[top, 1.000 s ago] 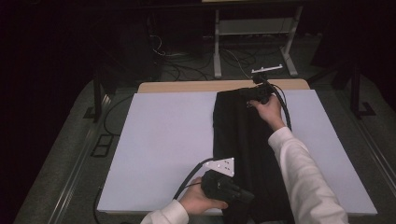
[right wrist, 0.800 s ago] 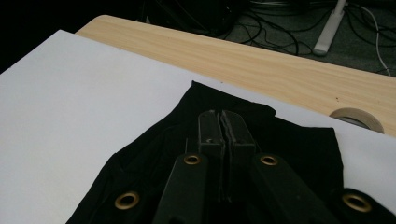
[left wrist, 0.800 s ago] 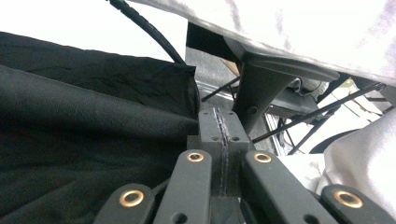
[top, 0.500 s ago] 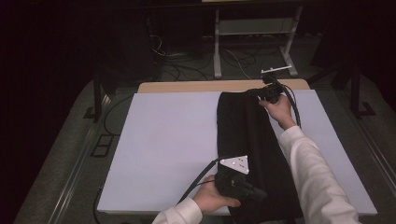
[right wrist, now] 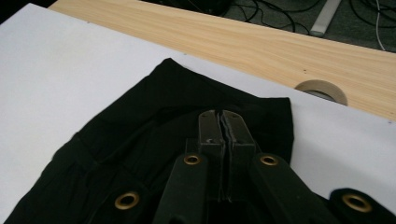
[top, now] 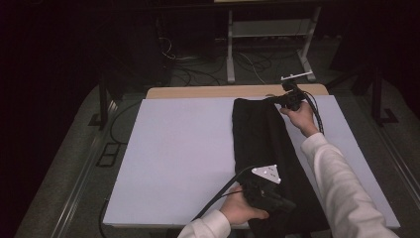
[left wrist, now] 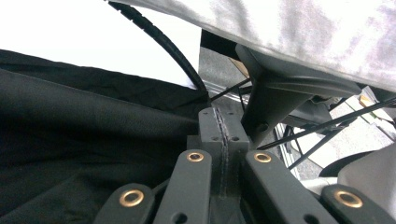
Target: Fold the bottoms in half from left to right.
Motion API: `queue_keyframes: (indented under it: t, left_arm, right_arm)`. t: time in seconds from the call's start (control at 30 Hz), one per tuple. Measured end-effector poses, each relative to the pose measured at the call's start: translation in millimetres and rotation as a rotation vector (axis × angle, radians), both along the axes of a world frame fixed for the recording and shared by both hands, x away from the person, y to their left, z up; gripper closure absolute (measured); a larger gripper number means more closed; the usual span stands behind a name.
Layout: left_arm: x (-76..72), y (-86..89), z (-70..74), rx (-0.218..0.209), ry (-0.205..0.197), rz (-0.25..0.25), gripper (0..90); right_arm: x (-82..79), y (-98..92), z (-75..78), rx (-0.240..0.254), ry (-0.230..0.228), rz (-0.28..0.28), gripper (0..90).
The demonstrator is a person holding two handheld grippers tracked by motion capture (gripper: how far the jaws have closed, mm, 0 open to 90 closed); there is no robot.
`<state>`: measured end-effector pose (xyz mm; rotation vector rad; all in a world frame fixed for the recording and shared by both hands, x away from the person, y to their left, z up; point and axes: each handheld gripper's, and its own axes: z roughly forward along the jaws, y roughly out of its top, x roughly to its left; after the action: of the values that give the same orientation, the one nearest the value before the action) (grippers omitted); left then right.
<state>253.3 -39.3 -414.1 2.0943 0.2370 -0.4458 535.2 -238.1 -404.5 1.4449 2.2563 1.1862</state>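
Note:
A long black garment (top: 262,144) lies lengthwise on the right half of a white sheet (top: 188,148). My left gripper (top: 289,206) rests on its near end, close to the table's front edge, jaws shut, with the cloth (left wrist: 93,140) bunched against them. My right gripper (top: 283,100) is at the garment's far right corner, jaws shut, and the creases of the cloth (right wrist: 140,130) run in toward its tips. A white sleeve reaches along the garment's right side to that hand.
A strip of bare wooden tabletop (top: 223,91) runs behind the sheet, with a roll of tape (right wrist: 322,89) on it. Beyond the table stand a metal frame (top: 267,29) and loose cables (top: 247,59) on the floor. The sheet's left half is bare white.
Both grippers have shifted to the right, and the black garment has slid to the right with them. Both pairs of jaws have stayed shut.

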Motion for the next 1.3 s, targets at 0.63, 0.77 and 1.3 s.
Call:
queue_keyframes:
  t: [0.63, 0.77, 1.3]
  left_arm:
    - [7.1, -33.8, -7.1, 0.045, 0.023, 0.027, 89.3]
    - [9.0, -41.8, -9.0, 0.06, 0.034, 0.04, 89.3]
    - [15.7, -73.7, -18.0, 0.101, 0.077, 0.076, 89.3]
  right_arm:
    - [12.3, -9.4, -9.8, -0.061, -0.007, 0.016, 86.4]
    - [13.3, -10.9, -11.7, -0.07, -0.005, 0.019, 86.3]
    - [13.6, -15.2, -18.1, -0.11, -0.001, 0.034, 86.2]
